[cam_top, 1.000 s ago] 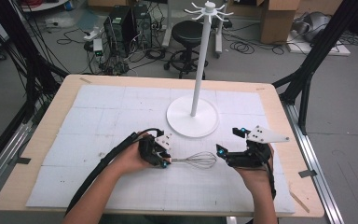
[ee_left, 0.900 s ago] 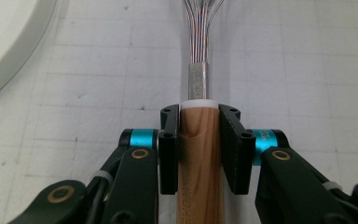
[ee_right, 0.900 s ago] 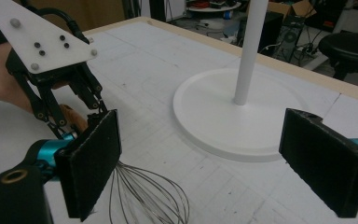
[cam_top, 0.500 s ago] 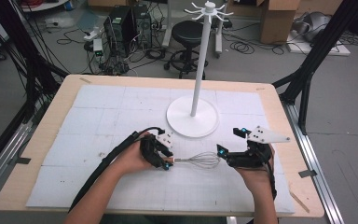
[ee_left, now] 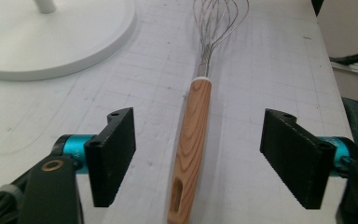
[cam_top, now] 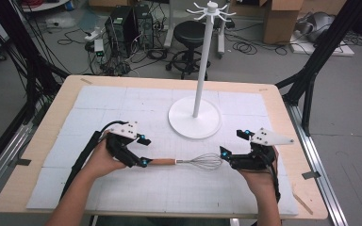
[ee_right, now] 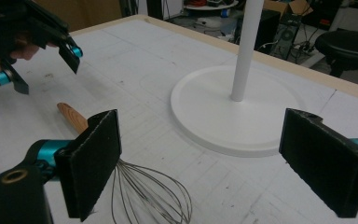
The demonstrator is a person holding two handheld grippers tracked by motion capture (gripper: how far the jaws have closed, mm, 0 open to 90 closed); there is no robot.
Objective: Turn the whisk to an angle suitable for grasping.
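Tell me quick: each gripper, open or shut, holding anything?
Left gripper: open, jaws either side of the whisk handle, not clamped on it.
Right gripper: open, holding nothing.

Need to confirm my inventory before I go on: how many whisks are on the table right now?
1. The whisk lies on the white mat between the left gripper and right gripper, wire end toward the right one.
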